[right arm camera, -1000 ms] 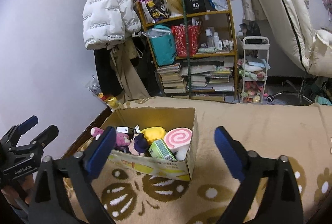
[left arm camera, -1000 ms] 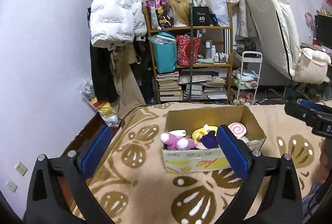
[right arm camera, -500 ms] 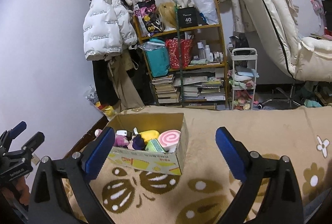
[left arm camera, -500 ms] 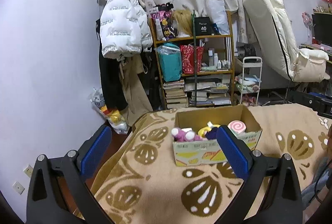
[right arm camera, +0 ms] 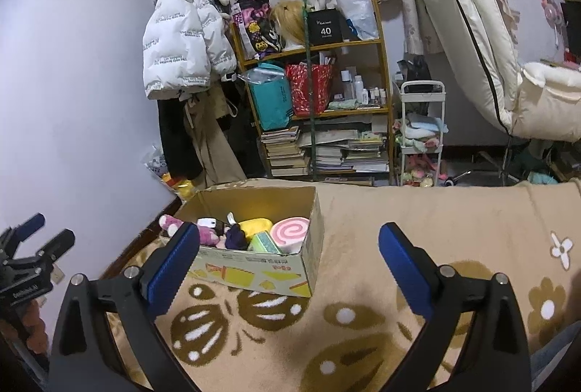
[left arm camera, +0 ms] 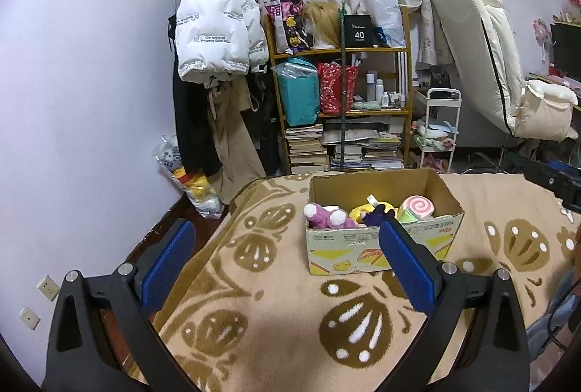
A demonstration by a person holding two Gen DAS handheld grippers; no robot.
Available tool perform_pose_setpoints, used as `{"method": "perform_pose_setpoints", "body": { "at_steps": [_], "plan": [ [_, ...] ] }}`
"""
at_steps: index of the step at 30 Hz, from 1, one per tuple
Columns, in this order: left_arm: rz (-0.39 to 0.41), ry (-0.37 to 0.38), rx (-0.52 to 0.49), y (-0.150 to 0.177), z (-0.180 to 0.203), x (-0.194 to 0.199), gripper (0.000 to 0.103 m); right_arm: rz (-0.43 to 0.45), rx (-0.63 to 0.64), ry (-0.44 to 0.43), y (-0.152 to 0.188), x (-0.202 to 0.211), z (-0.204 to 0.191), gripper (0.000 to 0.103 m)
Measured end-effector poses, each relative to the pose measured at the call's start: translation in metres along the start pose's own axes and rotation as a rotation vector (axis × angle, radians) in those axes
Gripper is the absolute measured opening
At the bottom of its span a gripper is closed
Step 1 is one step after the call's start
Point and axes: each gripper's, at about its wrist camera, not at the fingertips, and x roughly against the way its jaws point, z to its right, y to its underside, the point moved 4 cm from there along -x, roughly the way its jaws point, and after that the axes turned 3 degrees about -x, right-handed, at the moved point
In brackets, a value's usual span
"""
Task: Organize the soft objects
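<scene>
Open brown cardboard box (left arm camera: 381,246) of plush toys (left arm camera: 326,217) on beige patterned blanket (left arm camera: 276,304), left hand-held gripper (left arm camera: 287,261) wide, empty, right hand-held gripper (right arm camera: 287,261) wide, empty, box at its 11 o'clock.

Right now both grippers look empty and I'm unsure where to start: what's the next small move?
Probably ease the right gripper down toward the pink swirl plush in the cardboard box. Its jaws stand wide open, holding nothing, and that plush sits on top, nearest them.
</scene>
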Motion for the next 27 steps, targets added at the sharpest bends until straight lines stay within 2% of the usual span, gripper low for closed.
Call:
{"method": "perform_pose_setpoints", "body": {
  "at_steps": [12,27],
  "plan": [
    [-0.019,-0.001,-0.012,0.01,0.004,-0.004,0.1,-0.028,0.034,0.036,0.007,-0.008,-0.005,0.103],
    [-0.045,-0.041,-0.031,0.016,0.006,-0.014,0.1,-0.045,0.051,0.042,0.012,-0.013,-0.006,0.103]
  ]
}}
